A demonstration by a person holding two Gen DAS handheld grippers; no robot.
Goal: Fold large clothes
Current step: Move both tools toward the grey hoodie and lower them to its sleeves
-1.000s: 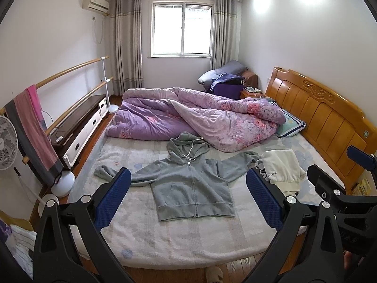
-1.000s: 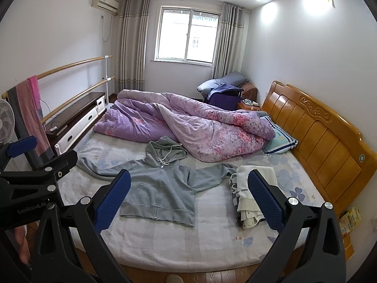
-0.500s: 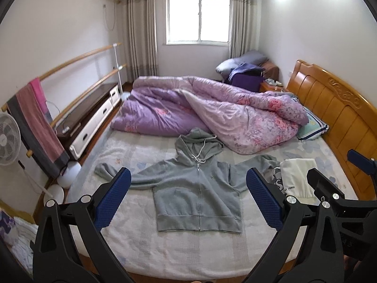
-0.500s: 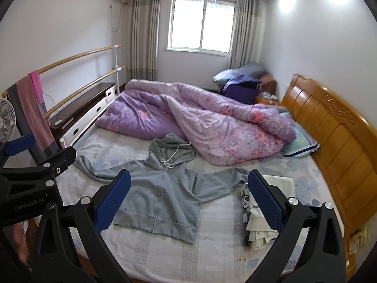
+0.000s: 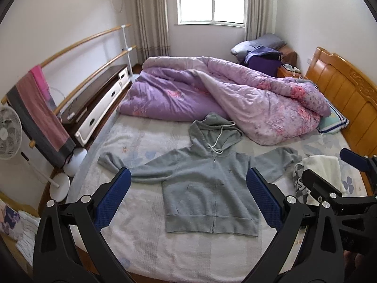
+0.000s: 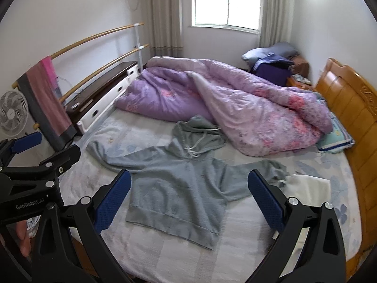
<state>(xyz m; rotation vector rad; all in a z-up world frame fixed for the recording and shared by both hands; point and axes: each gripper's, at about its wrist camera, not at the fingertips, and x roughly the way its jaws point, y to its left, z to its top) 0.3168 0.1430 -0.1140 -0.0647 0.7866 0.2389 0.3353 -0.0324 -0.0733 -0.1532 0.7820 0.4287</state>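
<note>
**Hoodie Lying Flat, Both Tongs Wide and Empty**

While the grey hoodie [image 5: 207,184] is lying face up near the front edge of the bed [image 5: 146,243], zipper closed and sleeves spread to either side, both tools are hovering above that edge without touching anything. The left tongs [image 5: 188,200] are standing wide apart with nothing between the blue pads, and the right tongs [image 6: 189,200] are gaping just the same.

The hoodie is looking like thick, soft fleece with a ribbed hem and a white drawstring trailing from the hood, which is sitting crumpled against the purple quilt [image 5: 235,99]. The quilt is puffy and bunched along the far edge. A cream folded garment [image 5: 322,165] is resting by the right sleeve cuff, near the wooden headboard [image 5: 348,99].

Several things are looking risky, in my judgement. The textured bedsheet is soft, so a low pinch may be catching sheet along with fleece. Heavy knit is likely to be sagging or sliding out of a shallow grip. The right sleeve is lying so near the cream garment that lifting it could be dragging that piece along, and the hood may be snagging under the quilt.
</note>
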